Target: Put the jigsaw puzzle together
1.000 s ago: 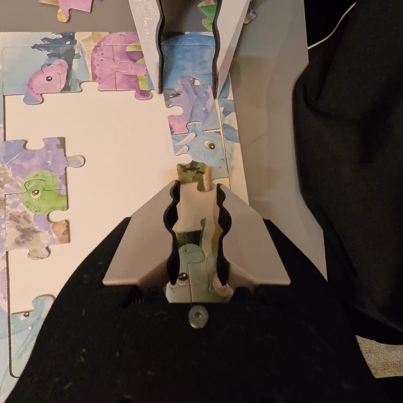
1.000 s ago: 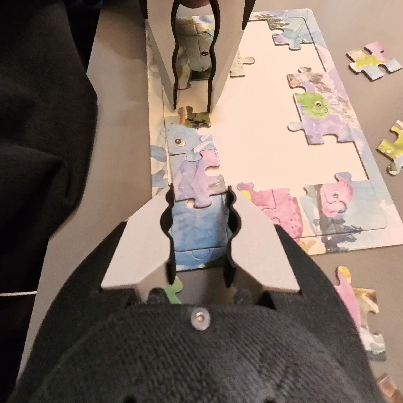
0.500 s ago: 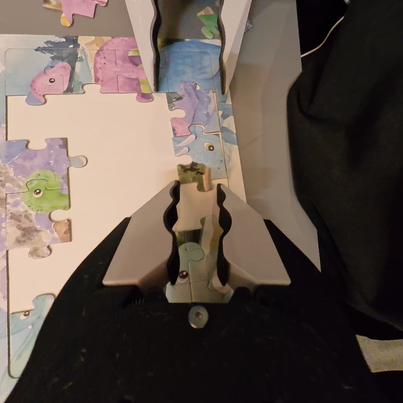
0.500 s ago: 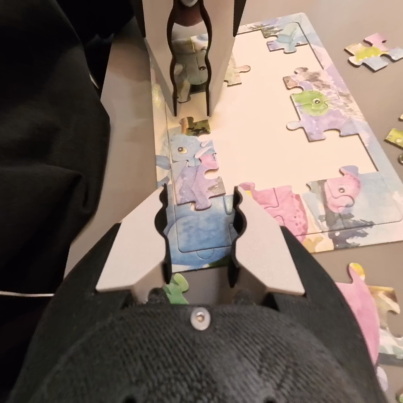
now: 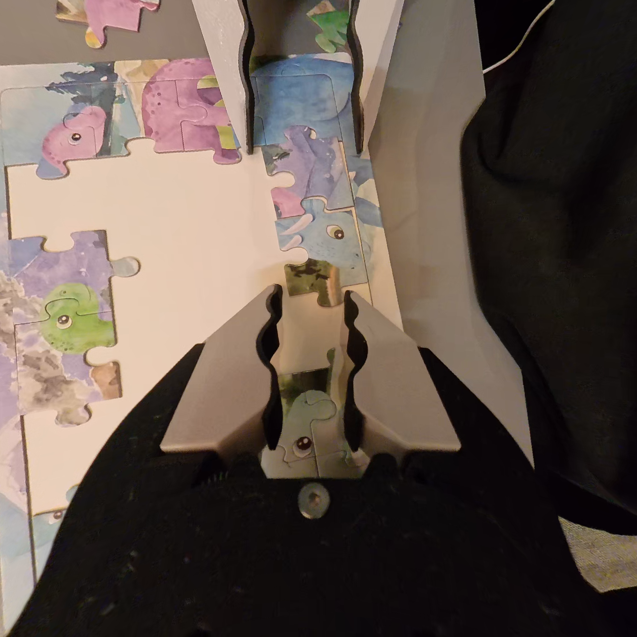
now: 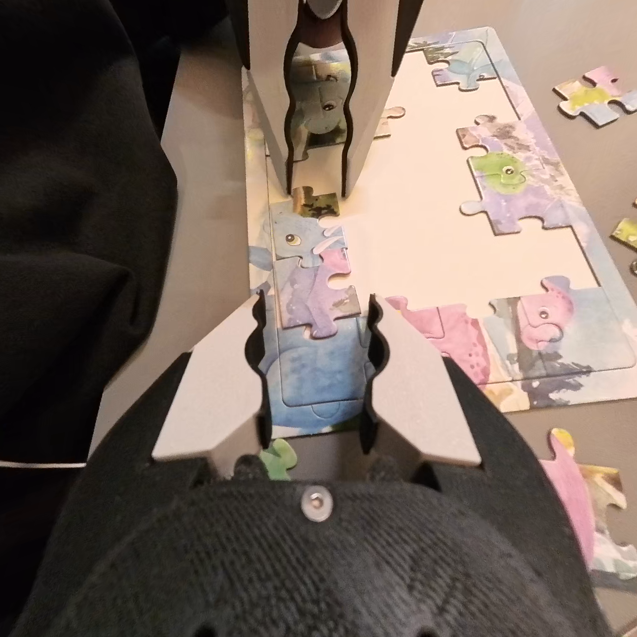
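Left gripper is open w/ a moderate gap, nothing between the fingers, hovering over the puzzle tray just short of the dark green piece; whether the tips touch the tray can't be told. Right gripper is open wider, also empty, over the blue corner piece at the tray's end nearest it. The 2 grippers face each other along the tray's person-side edge, w/ the blue dino-face piece and purple piece seated in a row between them. Tray lies flat on the grey desk, long axis running from one gripper to the other; its cream middle is unfilled. Pink dino pieces fill the end by the right gripper, the green dino cluster sits on the far long edge. Loose pieces lie on the desk beyond that edge. Dark fabric bunches beside the tray's near edge.
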The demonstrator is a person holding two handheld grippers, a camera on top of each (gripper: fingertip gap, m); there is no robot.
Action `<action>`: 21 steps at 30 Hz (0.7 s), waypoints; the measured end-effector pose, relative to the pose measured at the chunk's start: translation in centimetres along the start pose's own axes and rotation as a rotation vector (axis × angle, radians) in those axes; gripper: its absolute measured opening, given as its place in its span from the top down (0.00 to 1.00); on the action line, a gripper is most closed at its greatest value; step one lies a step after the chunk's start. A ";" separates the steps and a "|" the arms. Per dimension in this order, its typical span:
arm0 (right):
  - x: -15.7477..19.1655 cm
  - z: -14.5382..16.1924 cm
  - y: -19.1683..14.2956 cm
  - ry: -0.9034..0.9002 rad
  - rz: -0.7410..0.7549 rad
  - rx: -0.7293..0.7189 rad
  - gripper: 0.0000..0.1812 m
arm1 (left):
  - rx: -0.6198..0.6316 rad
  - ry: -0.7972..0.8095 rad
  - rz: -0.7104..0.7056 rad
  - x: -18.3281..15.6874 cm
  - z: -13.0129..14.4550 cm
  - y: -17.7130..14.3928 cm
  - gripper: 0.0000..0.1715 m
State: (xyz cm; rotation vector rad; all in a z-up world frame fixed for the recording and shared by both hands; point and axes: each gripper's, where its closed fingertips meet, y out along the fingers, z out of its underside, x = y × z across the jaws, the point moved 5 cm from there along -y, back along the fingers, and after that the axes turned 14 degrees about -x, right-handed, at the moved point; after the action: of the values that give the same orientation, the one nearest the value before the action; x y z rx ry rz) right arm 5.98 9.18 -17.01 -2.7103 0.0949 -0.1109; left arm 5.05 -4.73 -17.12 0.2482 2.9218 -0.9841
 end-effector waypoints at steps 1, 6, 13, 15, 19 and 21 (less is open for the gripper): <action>0.0 0.0 0.0 -0.001 0.000 0.001 0.68 | 0.003 0.002 0.004 0.0 0.0 0.0 0.81; 0.0 0.0 0.0 0.005 0.000 0.000 0.67 | 0.005 0.002 0.030 0.0 0.0 -0.1 0.83; 0.0 0.0 0.0 0.009 -0.005 -0.003 0.67 | -0.001 -0.008 0.034 -0.1 0.2 -0.5 0.84; 0.0 0.0 -0.1 0.013 -0.007 -0.001 0.67 | -0.006 -0.011 0.037 -0.1 0.2 -0.5 0.84; 0.0 0.0 -0.1 0.017 -0.008 -0.003 0.68 | -0.007 -0.004 0.044 0.0 0.2 -0.4 0.84; 0.0 0.0 -0.1 0.017 -0.008 -0.003 0.68 | -0.005 -0.003 0.049 0.0 0.2 -0.4 0.84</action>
State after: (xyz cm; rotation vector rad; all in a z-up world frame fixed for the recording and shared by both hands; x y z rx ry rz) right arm 5.95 9.29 -16.96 -2.7130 0.0894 -0.1359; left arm 4.95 -5.11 -17.05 0.3161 2.9003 -0.9692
